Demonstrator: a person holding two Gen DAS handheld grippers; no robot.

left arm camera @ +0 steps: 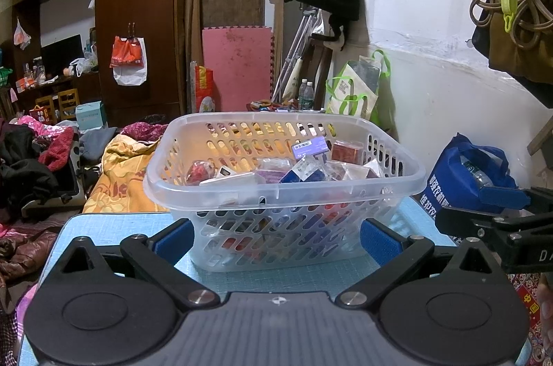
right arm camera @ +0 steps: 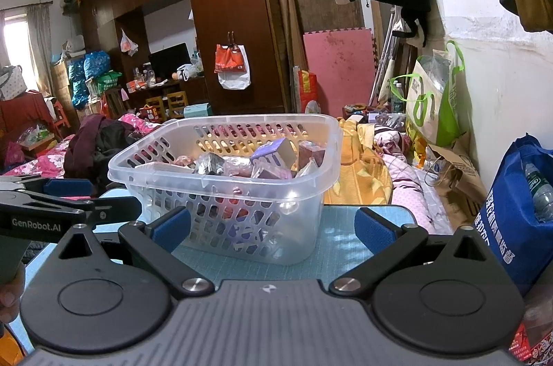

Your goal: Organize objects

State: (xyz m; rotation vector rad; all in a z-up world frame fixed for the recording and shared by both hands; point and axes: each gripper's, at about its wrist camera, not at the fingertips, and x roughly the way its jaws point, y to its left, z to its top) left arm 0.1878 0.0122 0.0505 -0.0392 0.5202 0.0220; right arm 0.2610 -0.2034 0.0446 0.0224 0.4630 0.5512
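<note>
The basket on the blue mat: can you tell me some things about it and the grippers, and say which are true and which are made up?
1. The basket is clear plastic with holes in its sides. True.
2. The basket is empty. False: it holds many small boxes and packets.
3. The left gripper is open and holds nothing. True.
4. The right gripper is squeezing a red box. False: it is open and empty.
5. The basket stands on a blue mat. True.
</note>
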